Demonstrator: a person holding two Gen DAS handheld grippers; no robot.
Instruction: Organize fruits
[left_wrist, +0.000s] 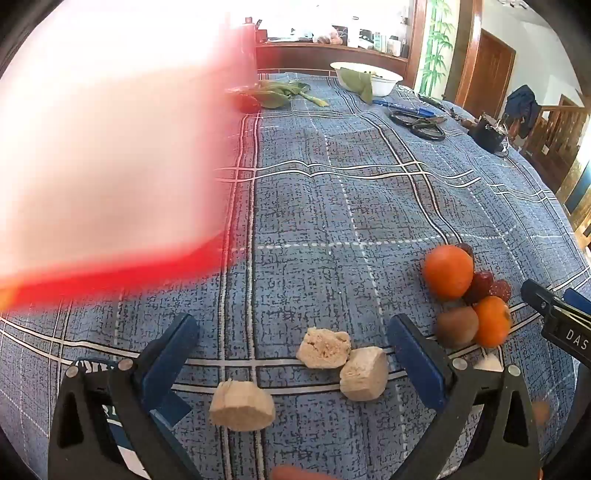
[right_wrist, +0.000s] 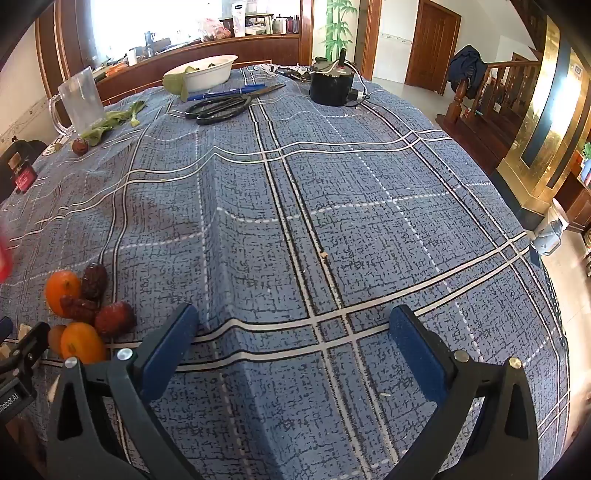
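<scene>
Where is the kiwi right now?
In the left wrist view, the kiwi sits low on the right, touching the smaller orange, below the bigger orange.

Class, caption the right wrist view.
Open right claw hovers over blue plaid tablecloth; oranges and red dates cluster left.

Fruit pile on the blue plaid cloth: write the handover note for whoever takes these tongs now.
Left tongs: open, empty, above three pale chunks.
Right tongs: open, empty, over bare tablecloth.
Fruit pile between the two tongs: two oranges, a kiwi and red dates, all touching. One more date sits far off by the clear jug.
Done: nothing visibly sorted.
Left: all of it. A blurred red-and-white object blocks the left view; I cannot tell what it is.
</scene>
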